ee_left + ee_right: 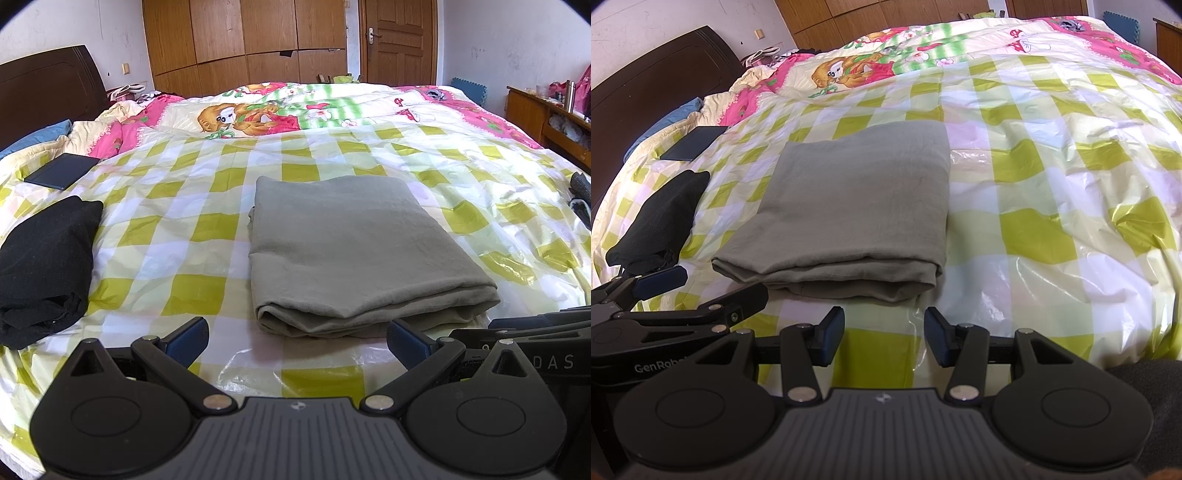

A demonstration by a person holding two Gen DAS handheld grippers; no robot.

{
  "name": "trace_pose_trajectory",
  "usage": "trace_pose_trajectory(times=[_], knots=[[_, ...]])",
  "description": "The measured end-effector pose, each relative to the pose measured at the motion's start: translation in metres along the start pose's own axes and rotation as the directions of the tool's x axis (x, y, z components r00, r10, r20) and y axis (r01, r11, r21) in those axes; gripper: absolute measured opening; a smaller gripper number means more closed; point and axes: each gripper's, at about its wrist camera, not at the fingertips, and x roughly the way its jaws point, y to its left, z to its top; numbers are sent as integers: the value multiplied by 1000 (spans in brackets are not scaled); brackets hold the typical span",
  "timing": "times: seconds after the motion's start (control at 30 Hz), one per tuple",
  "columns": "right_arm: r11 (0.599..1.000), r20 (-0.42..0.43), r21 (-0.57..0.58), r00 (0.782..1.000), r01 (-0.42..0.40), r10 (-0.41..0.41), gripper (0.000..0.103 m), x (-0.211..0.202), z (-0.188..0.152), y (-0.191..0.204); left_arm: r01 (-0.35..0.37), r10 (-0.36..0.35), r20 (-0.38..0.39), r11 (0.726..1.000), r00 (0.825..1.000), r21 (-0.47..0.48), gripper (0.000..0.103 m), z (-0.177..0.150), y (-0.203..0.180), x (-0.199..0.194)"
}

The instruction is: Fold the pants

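Observation:
Grey-green pants (343, 251) lie folded into a flat rectangle on the checked plastic sheet (192, 206) over the bed. My left gripper (295, 341) hovers just in front of the fold's near edge, jaws wide apart, nothing between them. In the right wrist view the same folded pants (857, 210) lie ahead and slightly left. My right gripper (884, 334) stands open before the pants' near right corner, with only the sheet (1052, 206) showing in the gap. The left gripper's body (646, 306) shows at the left edge of that view.
A black folded garment (44, 266) lies at the left. A dark flat case (61, 170) rests beyond it. A patterned quilt (288, 107) covers the far half of the bed. A dark headboard (48, 85) stands left, wooden wardrobes (243, 37) behind, a wooden shelf (546, 114) right.

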Motion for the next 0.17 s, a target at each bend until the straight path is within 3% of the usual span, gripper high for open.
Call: trace_pose_trajectory(times=[0.17], knots=[[1000, 0, 0, 1000, 0, 0, 49, 0, 1, 0, 3, -3, 2, 1000, 1000, 1, 103, 0, -1, -1]])
